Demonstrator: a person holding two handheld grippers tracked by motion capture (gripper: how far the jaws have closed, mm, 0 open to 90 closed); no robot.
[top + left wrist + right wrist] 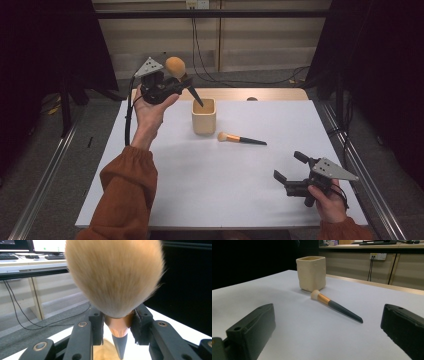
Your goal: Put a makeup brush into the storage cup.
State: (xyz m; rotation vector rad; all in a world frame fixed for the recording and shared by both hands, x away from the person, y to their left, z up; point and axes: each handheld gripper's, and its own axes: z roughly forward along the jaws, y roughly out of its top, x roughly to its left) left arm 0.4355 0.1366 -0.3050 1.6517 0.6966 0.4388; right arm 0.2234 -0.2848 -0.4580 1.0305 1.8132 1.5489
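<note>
My left gripper [172,84] is raised at the far left, shut on a large makeup brush [176,67] with a round tan head. The brush's dark handle slants down, its tip [200,103] over the beige square cup [204,119]. In the left gripper view the bristles [115,275] loom close, and the jaws clamp the copper ferrule [119,326]. A smaller brush [241,139] lies flat on the white table, just right of the cup. My right gripper [290,166] rests open near the front right, aimed at the small brush [337,306] and the cup [311,272].
The white table [225,195] has a wooden strip [270,94] along its far edge. Metal rails [45,185] run along both sides on the floor. Cables [240,80] lie on the floor behind the table, and dark curtains stand at either side.
</note>
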